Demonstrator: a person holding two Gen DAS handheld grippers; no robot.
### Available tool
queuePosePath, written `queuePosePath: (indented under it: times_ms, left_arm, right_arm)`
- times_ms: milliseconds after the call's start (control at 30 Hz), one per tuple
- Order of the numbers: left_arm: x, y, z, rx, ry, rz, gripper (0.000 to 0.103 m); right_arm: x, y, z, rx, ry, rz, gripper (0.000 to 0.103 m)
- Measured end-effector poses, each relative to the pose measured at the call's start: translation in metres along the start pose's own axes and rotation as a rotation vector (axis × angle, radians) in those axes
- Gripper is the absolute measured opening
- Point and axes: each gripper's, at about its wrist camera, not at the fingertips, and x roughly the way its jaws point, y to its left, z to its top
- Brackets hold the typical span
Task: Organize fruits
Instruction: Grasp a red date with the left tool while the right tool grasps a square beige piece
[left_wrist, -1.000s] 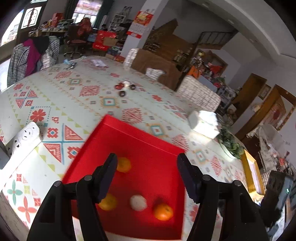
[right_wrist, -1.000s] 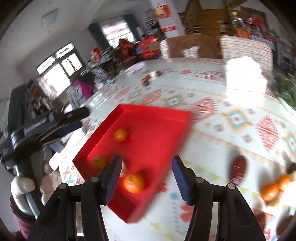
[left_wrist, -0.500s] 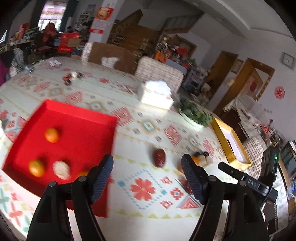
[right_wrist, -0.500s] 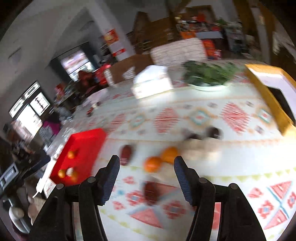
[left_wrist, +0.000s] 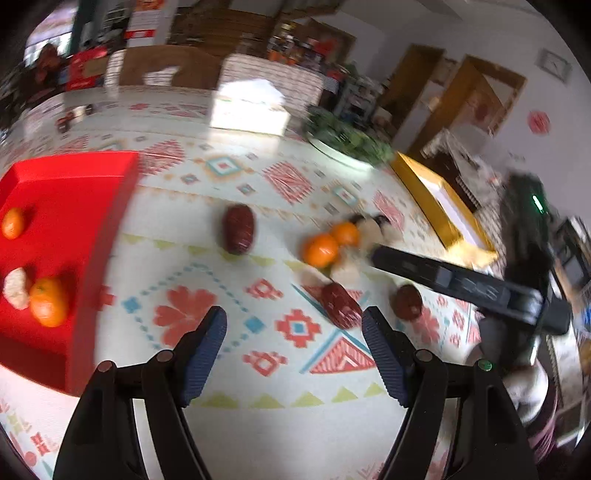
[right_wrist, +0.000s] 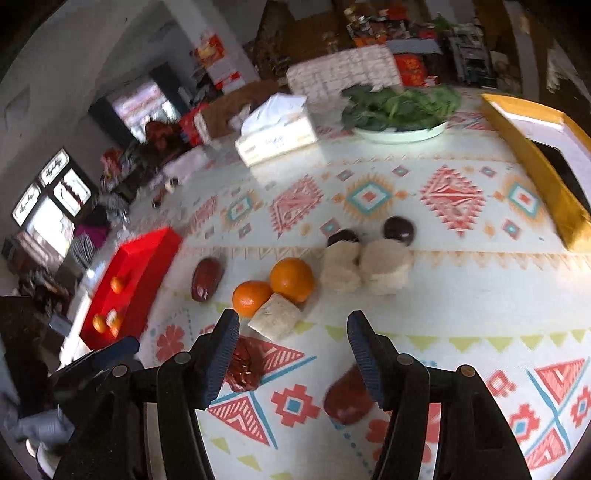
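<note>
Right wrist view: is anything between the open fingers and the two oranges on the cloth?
Partly. A pale cut block lies just ahead of the right gripper, touching the oranges' near side: nearer orange, farther orange. Nothing else blocks them, and the fingers hold nothing.

No lettering anywhere is sharp enough to read
</note>
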Motion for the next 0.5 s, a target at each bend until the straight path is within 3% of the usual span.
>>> queuePosePath:
  times_ms: [67, 233, 367, 500]
  left_arm:
    - [0.006, -0.005, -0.002, 0.014, 0.015, -0.003, 0.062]
    - [0.014, -0.013, -0.004, 0.049, 0.028, -0.001, 0.062]
    - [0.025, -0.022, -0.004, 0.075, 0.049, -0.002, 0.062]
    - [0.035, -0.029, -0.002, 0.091, 0.066, -0.004, 0.062]
  right_arm:
    - [0.012, 0.005, 0.001, -0.021, 0.029, -0.003, 0.065]
    - [0.034, 0.01, 0.004, -0.033, 0.074, -0.003, 0.062]
    - [0.042, 0.011, 0.004, -0.046, 0.078, -0.006, 0.043]
    - [0.04, 0.007, 0.003, -0.029, 0.061, 0.019, 0.043]
